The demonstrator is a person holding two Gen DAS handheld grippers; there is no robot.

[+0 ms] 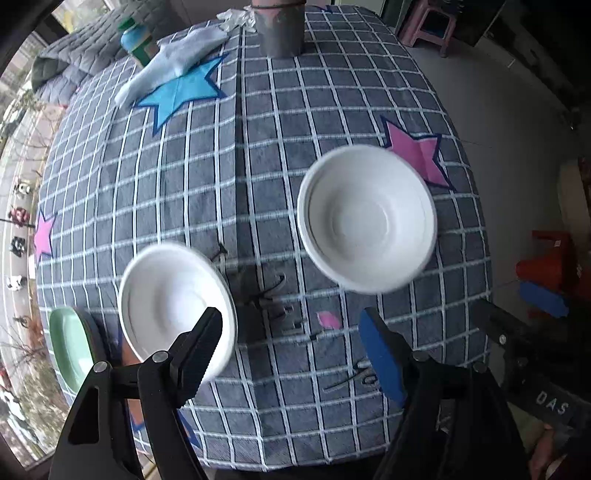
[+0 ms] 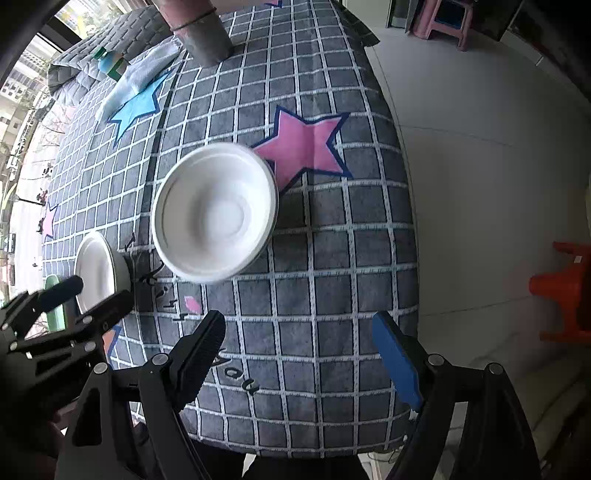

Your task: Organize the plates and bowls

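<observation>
Two white bowls stand upright on the checked tablecloth. One bowl lies next to a pink star patch. The other bowl lies to its left. A green plate sits at the table's left edge, partly hidden. My left gripper is open and empty, above the cloth between the bowls, its left finger over the left bowl's near rim. It also shows in the right wrist view. My right gripper is open and empty, near the table's front edge, short of the right bowl.
A grey metal post rises at the table's far side. A pale cloth and a blue-green bottle lie beside a blue star patch. The table edge drops to the floor on the right, where red stools stand.
</observation>
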